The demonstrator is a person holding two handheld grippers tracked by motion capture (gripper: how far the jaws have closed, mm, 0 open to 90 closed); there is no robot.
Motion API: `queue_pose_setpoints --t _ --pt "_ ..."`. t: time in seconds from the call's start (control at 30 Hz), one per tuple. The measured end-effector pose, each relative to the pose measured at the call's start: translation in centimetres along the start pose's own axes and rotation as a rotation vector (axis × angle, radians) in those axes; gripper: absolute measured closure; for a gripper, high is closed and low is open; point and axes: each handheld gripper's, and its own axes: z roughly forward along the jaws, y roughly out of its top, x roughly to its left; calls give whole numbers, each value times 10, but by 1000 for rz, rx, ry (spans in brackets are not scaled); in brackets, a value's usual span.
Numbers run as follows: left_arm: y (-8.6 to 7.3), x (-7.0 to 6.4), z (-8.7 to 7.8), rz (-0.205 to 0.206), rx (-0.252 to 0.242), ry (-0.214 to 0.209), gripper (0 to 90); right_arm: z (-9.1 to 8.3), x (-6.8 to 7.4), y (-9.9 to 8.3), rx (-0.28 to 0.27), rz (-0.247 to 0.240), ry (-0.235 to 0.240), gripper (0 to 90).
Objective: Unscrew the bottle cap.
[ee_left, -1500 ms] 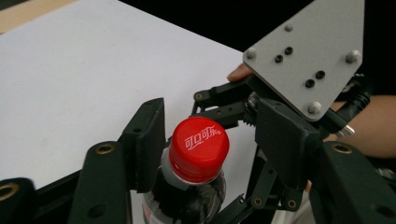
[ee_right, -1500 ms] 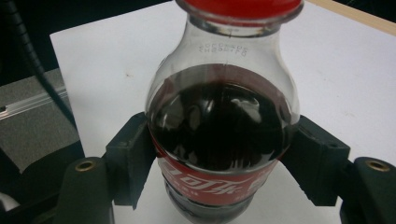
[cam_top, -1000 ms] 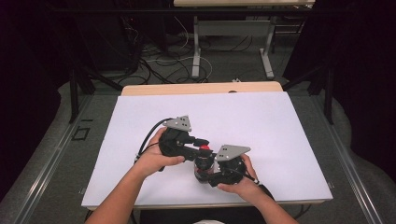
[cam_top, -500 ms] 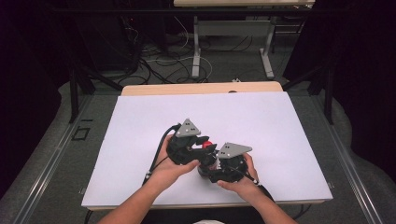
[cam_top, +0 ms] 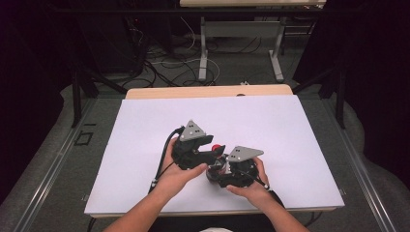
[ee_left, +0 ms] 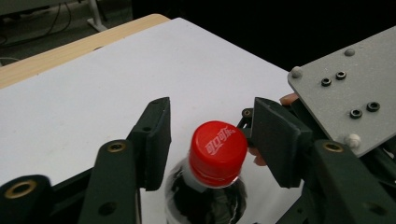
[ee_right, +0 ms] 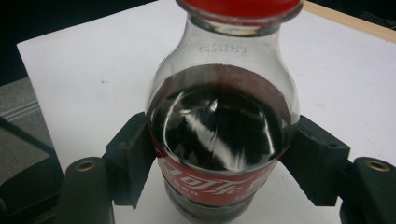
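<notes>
The right gripper [ee_right: 219, 163] is clamped on the body of a cola bottle [ee_right: 222, 121], its two black jaws pressing the red label band from either side; the dark drink fills the bottle up to the shoulder, with clear plastic above; in the high view this right gripper [cam_top: 223, 175] sits low near the front edge of the white surface [cam_top: 270, 125], held in the person's right hand [cam_top: 251, 186]. The left gripper [ee_left: 210, 140] stands apart, its jaws spread on either side of the red cap [ee_left: 217, 150] without touching it; the cap lies between them, nearer the right-hand jaw of that view; in the high view the left gripper [cam_top: 205, 150] leans over the cap [cam_top: 218, 148], the left hand [cam_top: 176, 176] wrapped around it; both grippers meet just beside each other at the bottle.
</notes>
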Motion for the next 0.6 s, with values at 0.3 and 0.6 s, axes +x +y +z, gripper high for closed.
queue_pose_setpoints --t 0.3,0.6 --pt "8 25 -2 79 80 -236 424 -1 1 2 5 -13 41 301" --pt "1 42 8 113 98 -346 474 0 4 2 12 -37 71 301"
